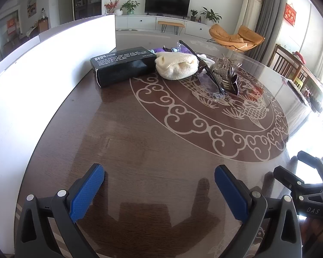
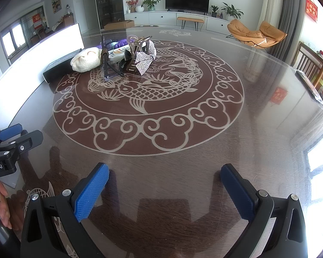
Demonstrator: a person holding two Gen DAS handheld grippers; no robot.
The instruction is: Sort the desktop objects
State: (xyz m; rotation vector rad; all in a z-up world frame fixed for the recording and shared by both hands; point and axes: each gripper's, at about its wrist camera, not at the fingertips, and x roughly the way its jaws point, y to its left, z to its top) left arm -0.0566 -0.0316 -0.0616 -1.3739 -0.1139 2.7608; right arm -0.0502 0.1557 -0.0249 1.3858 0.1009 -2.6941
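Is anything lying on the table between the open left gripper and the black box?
No. In the left wrist view, only bare glossy tabletop separates the left gripper from the black box.

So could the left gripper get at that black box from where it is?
Probably yes: the left gripper is open and empty, bare table lies between it and the black box, and the box's near side is unobstructed.

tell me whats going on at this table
A person holds two grippers low over the near side of a dark glass-topped table. Both the left gripper and the right gripper are open and empty. The things to sort sit bunched at the far side, untouched: a black box, a cream knit pouch, clear glasses and a rhinestone hair clip.
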